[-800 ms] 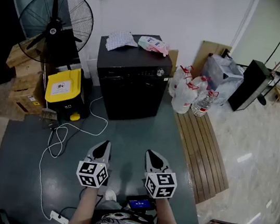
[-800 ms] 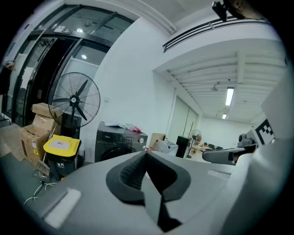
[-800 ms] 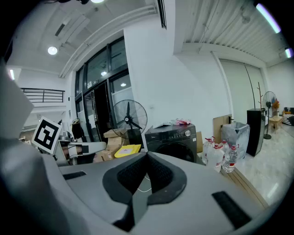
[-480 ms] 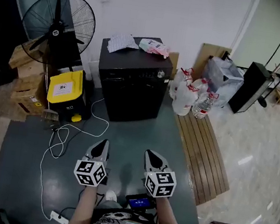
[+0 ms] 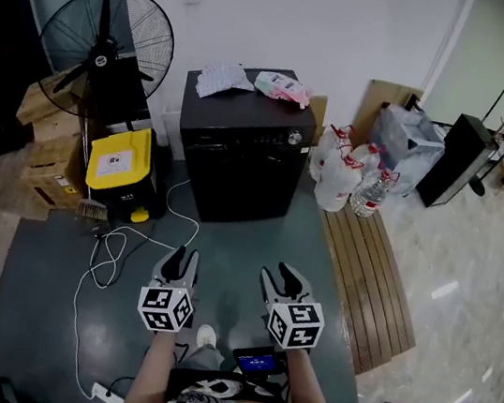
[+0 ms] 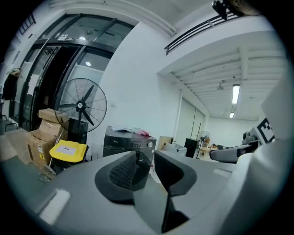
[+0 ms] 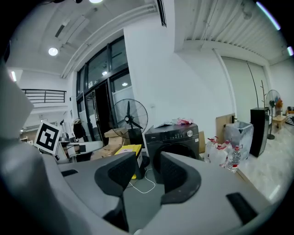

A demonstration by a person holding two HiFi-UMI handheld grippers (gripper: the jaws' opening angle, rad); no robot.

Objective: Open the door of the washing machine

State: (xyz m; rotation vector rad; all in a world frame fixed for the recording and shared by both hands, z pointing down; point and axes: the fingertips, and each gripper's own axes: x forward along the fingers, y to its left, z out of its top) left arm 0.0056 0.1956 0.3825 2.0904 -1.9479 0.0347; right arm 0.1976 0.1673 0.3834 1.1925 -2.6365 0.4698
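Left claw (image 5: 182,255) and right claw (image 5: 280,271) parted, empty, black washing machine (image 5: 240,110), door (image 5: 242,183) closed

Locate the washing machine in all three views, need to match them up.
Head view: washing machine upper centre, against the white wall.
Left gripper view: washing machine just left of centre, slightly below the middle.
Right gripper view: washing machine just right of centre.
Shared landmark: standing fan, left of the machine in every view.
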